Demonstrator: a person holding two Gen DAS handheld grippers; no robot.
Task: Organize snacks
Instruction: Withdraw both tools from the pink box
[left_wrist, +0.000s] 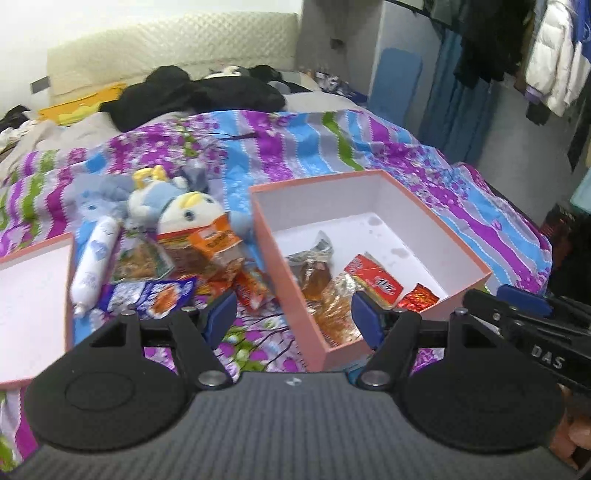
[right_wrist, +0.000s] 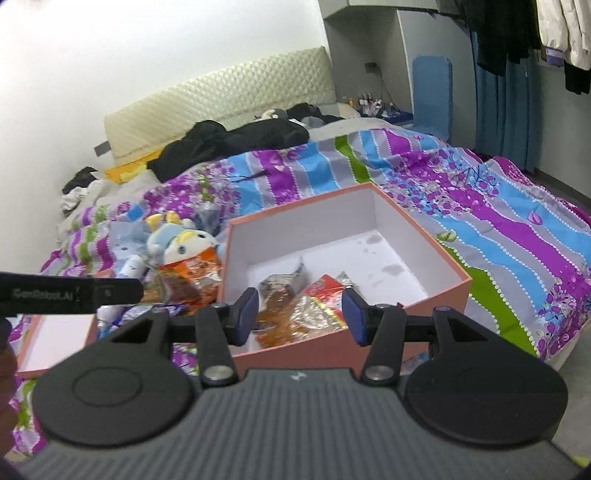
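box lid (left_wrist: 33, 306) cut by left edge; right tongs (left_wrist: 524, 314) cropped; wrapper print blurred

left hand-held gripper (left_wrist: 293, 317): spread, empty | right hand-held gripper (right_wrist: 300, 315): spread, empty

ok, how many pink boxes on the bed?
2. The open box with snacks inside sits centre-right on the quilt; the lid-like tray lies at the left edge, cut off by the frame. Others could be out of view.
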